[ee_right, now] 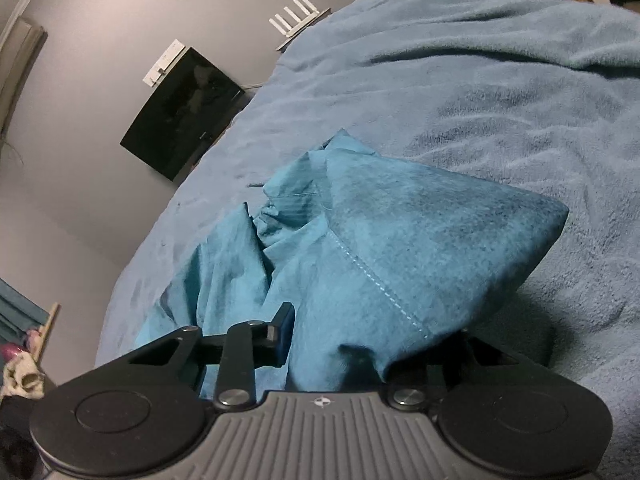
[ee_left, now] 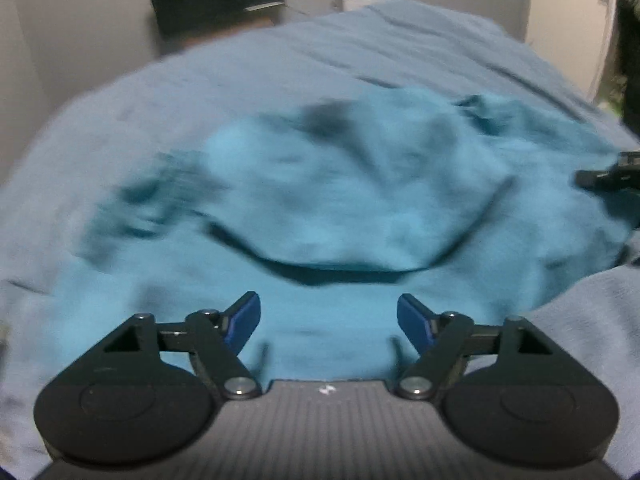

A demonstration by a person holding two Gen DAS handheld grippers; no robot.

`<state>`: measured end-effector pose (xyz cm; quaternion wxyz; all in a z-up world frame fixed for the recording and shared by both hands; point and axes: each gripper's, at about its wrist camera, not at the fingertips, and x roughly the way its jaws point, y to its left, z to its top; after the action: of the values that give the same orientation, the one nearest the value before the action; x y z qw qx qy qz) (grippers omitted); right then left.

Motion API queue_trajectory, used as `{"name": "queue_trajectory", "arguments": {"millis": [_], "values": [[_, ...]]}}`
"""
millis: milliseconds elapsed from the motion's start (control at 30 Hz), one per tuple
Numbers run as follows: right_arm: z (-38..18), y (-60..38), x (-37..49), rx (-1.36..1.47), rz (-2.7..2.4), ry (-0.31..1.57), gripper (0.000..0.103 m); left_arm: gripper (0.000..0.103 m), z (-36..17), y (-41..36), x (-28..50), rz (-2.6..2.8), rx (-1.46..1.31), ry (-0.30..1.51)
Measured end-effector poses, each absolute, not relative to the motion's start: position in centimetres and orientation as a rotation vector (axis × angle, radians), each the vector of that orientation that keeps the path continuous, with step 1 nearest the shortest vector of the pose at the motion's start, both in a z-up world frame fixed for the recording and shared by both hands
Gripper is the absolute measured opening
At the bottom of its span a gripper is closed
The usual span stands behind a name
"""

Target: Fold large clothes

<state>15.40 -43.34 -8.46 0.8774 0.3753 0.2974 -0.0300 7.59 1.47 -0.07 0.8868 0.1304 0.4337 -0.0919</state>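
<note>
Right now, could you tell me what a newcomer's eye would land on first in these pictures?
The crumpled teal garment heaped mid-bed on the blue blanket. In the right wrist view, a fold of it drapes over the right gripper, apparently pinched; the left gripper hangs over it with fingers spread. A dark screen stands against the wall.

teal garment (ee_left: 340, 200) motion-blurred in left wrist view; in right wrist view it drapes over right gripper (ee_right: 352, 340), one finger hidden

A blue-grey blanket (ee_right: 500, 92) fills the middle of both views, with a black screen (ee_right: 180, 114) upper left and a white router (ee_right: 298, 18) near the top.
</note>
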Motion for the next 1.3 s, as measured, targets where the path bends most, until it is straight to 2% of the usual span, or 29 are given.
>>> {"name": "queue_trajectory", "arguments": {"millis": [133,200,367,500,700,833,900,1000,1233,1300], "values": [[-8.2,-43.1,15.0,0.772,-0.072,0.621,0.035,0.076,1.1,6.6,8.5,-0.071,0.34,0.928],[-7.9,-42.8,14.9,0.765,-0.081,0.622,0.031,0.076,0.5,8.6,9.2,-0.032,0.35,0.99],[-6.9,-41.6,14.5,0.683,-0.091,0.61,0.019,0.076,-2.2,12.6,10.4,0.001,0.166,1.125],[-3.9,-38.2,13.9,0.466,-0.067,0.555,0.013,0.076,-3.4,13.2,10.8,0.016,0.112,1.19],[1.8,-30.7,13.7,0.153,-0.008,0.483,0.011,0.076,-3.4,13.8,10.5,0.012,0.096,1.158],[4.8,-25.5,13.5,0.005,0.051,0.446,0.011,0.076,-1.0,14.8,9.7,-0.016,-0.058,0.978],[5.5,-23.4,13.0,-0.045,0.079,0.426,0.011,0.076,0.1,14.2,10.0,-0.075,-0.133,0.866],[5.9,-20.7,12.2,-0.094,0.113,0.405,0.011,0.076,-0.1,10.5,11.3,-0.143,-0.035,0.778],[6.6,-17.1,10.9,-0.176,0.171,0.361,0.011,0.076,-7.4,1.6,13.8,-0.326,0.252,0.947],[6.7,-16.7,10.8,-0.189,0.187,0.369,0.011,0.076,-7.1,1.7,13.5,-0.331,0.26,0.937]]}}
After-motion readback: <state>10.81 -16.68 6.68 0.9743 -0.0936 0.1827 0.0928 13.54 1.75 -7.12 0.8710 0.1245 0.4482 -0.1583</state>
